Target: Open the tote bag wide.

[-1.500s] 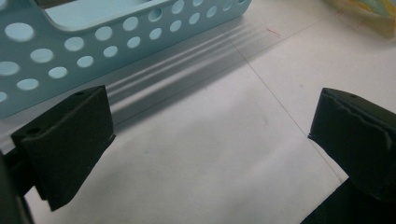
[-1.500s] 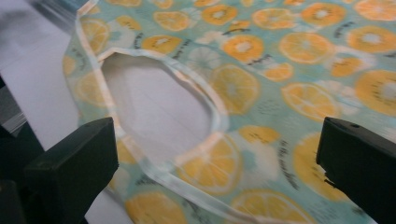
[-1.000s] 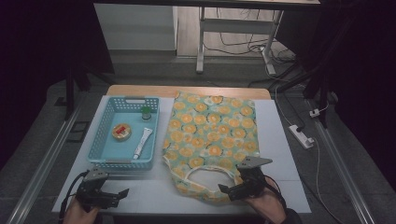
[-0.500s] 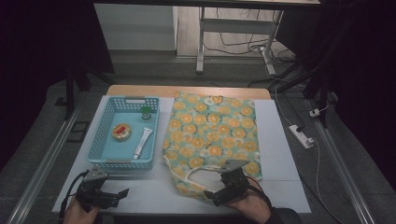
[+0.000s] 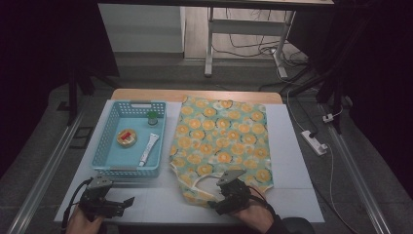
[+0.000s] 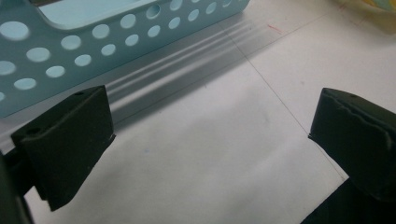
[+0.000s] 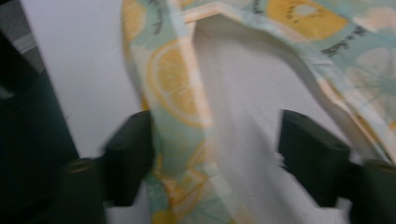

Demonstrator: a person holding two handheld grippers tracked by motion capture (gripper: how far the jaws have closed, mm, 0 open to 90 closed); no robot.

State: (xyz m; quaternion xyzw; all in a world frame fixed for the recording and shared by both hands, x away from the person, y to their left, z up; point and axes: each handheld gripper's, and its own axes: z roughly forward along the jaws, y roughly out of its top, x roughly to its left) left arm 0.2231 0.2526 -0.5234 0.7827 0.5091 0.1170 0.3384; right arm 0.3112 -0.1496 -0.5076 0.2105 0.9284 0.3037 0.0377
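Pretty dim room, dark all round; the table (image 5: 292, 146) has a white top with a wooden strip along its far edge, grey floor either side, a white power strip (image 5: 314, 142) on the floor at 3 o'clock and a metal frame with loose cables up at 12; the citrus-print garment (image 5: 221, 141) lies flat at centre, the blue basket (image 5: 109, 146) just beside it at 9 o'clock, holding a tube (image 5: 148, 149), a small green-capped bottle (image 5: 153, 117) and a round red-and-yellow thing (image 5: 127, 137); the right gripper (image 7: 215, 158) sits at the garment's near hem at 6 o'clock, jaws apart with a fabric strap between them; the left gripper (image 6: 210, 149) is at 7 o'clock over bare white surface, jaws wide apart.
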